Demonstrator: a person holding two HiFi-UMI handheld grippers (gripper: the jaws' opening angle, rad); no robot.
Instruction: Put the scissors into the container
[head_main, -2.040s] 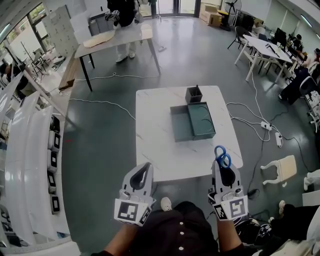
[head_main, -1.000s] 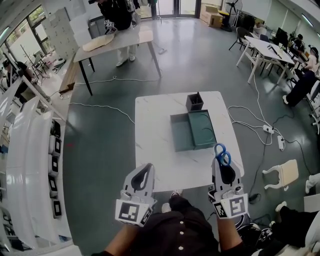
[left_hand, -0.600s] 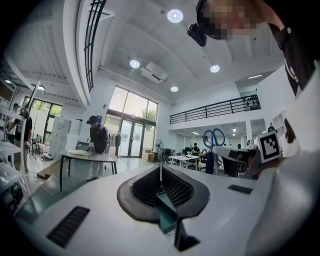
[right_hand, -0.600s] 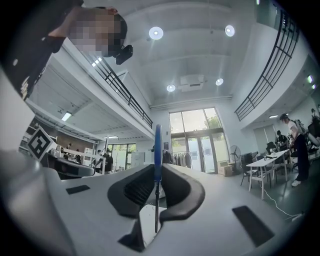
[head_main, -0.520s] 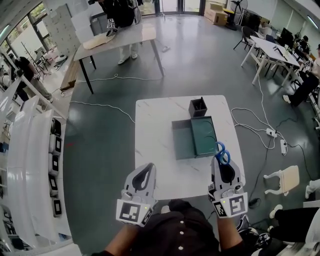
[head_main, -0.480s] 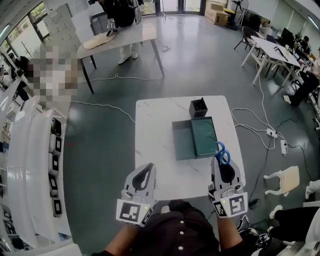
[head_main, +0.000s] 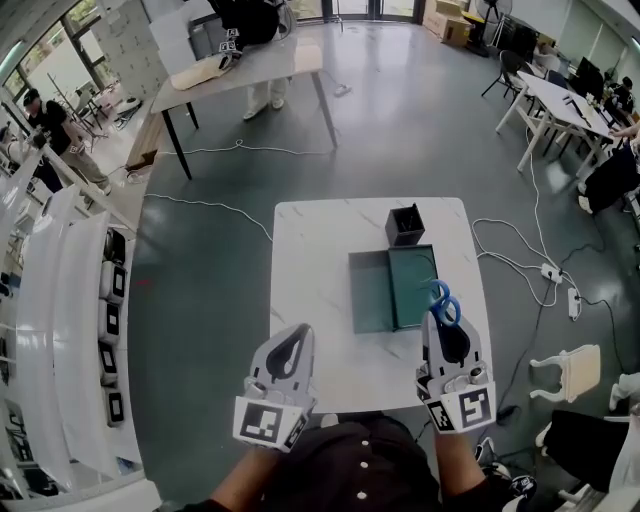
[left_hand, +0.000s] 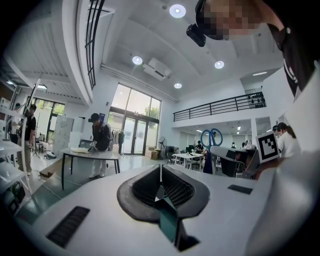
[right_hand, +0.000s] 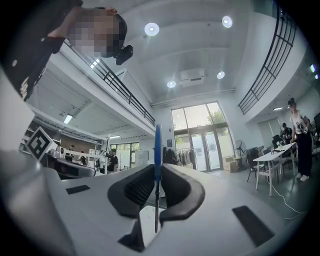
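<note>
Scissors (head_main: 444, 302): clamped edge-on in right gripper (head_main: 445, 322), blue handles poking past jaw tips. Teal tray (head_main: 372, 292) just ahead of those tips. Left gripper (head_main: 295, 333): jaws together, empty, well left.

We look down on a polished grey floor (head_main: 220, 250) with white cables (head_main: 205, 204) trailing across it. A white marble surface (head_main: 310, 280) stands below us, a grey table (head_main: 270, 66) beyond it, white desks (head_main: 560, 97) to the right and white shelving (head_main: 60, 300) to the left. Ahead we see tall glass doors (right_hand: 200, 142), a railed balcony (left_hand: 220, 106) and round ceiling lights (right_hand: 151, 28).
</note>
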